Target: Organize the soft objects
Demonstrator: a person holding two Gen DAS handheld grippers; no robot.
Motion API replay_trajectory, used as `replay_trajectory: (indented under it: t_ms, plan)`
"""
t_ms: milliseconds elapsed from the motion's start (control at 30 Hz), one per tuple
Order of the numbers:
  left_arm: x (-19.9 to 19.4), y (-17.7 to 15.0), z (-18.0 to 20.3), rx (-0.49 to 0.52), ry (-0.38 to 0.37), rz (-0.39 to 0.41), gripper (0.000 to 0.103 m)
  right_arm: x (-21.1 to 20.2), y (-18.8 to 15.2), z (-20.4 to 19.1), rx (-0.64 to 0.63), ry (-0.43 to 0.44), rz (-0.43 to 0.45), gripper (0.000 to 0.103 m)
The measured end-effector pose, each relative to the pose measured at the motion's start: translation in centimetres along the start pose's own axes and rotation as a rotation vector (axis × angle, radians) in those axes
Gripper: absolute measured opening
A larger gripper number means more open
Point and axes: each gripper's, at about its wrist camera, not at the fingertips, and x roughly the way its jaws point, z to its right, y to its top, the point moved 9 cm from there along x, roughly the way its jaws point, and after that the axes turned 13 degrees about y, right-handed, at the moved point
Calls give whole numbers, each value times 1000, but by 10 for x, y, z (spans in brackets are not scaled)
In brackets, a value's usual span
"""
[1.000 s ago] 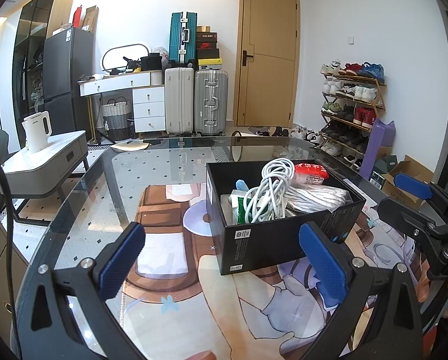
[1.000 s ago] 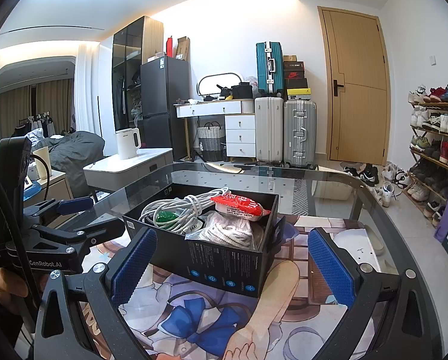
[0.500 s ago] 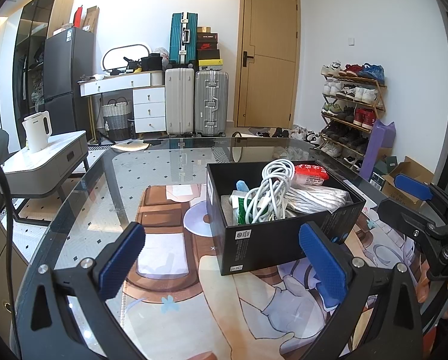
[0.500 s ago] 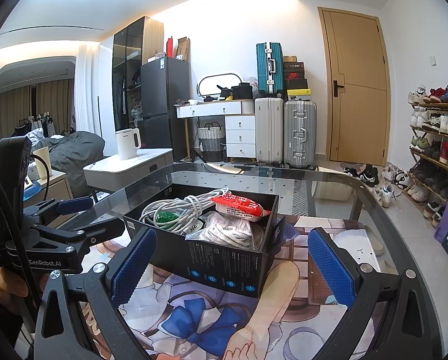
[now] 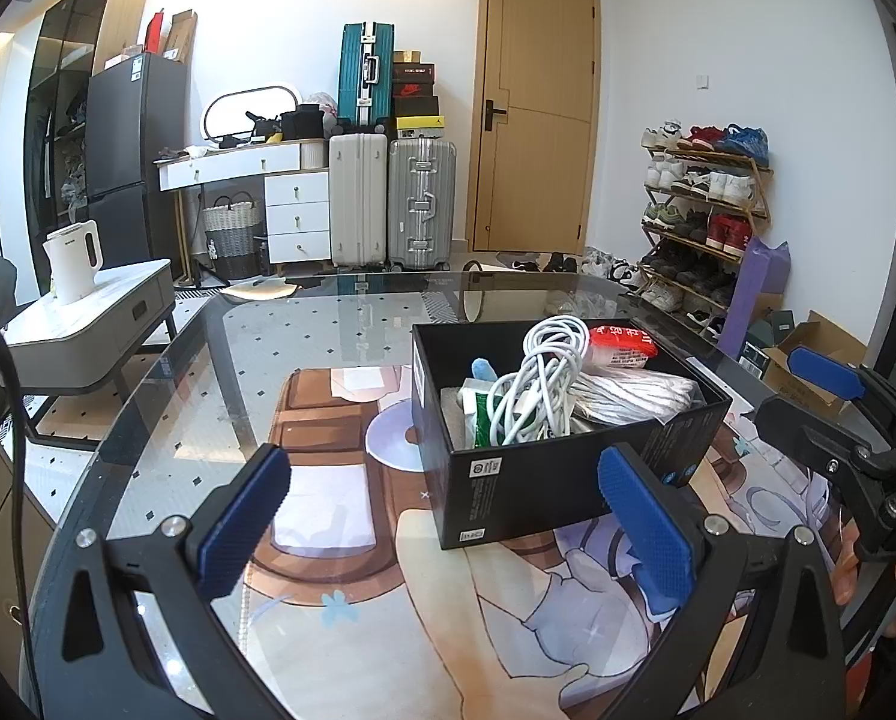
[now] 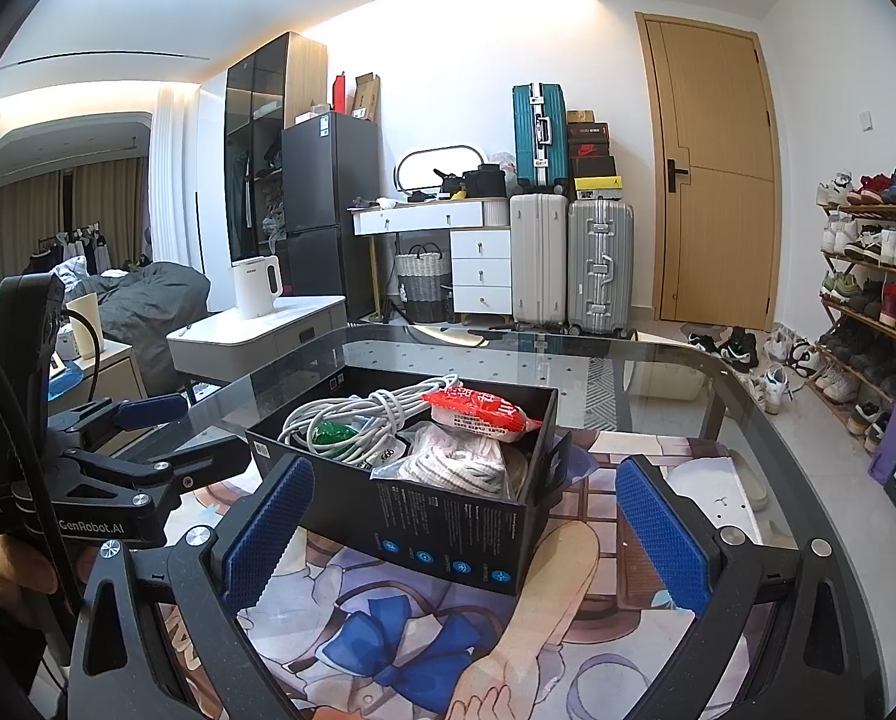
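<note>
Still, nothing has shifted since a second ago: both grippers hang where they were and the box has not moved.

Start with the left gripper [image 5: 444, 507]. Its jaws stand wide apart, the blue pads [image 5: 240, 519] empty and touching nothing, held above the printed mat [image 5: 339, 612]. The near corner of the black box [image 5: 526, 480] sits just beyond the right-hand pad, apart from it.

Over on the other side, the right gripper [image 6: 466, 525] is spread just as wide, its pads [image 6: 664, 534] bare, with the long side of the black box [image 6: 448, 516] lying between and a little past them, not gripped.

Inside the box a coil of white cable [image 5: 538, 384] stands highest, with a green packet [image 6: 333, 435] tucked under it. Beside it lies a bagged bundle of white cord [image 6: 460, 462], and a red-and-white packet [image 6: 478, 411] rests on top toward the far corner. A small blue tip [image 5: 482, 367] shows at the back wall; I cannot tell what it belongs to.

Each wrist camera catches the other gripper at the edge of its view, off to the side of the box and clear of it.

Box and mat rest on a glass table [image 6: 658, 378]. Farther out, suitcases [image 5: 387, 198] stand by the wooden door [image 5: 535, 114], a shoe rack [image 5: 700, 222] lines the wall, and a white kettle [image 5: 75, 261] sits on a low side table [image 5: 93, 330].
</note>
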Motion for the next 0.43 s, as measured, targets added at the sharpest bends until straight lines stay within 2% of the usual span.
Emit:
replay_trajectory:
  t_ms: [433]
  plan:
    - [-2,-1,3,8,6,8,103,-1,0,0,0,0,0,102]
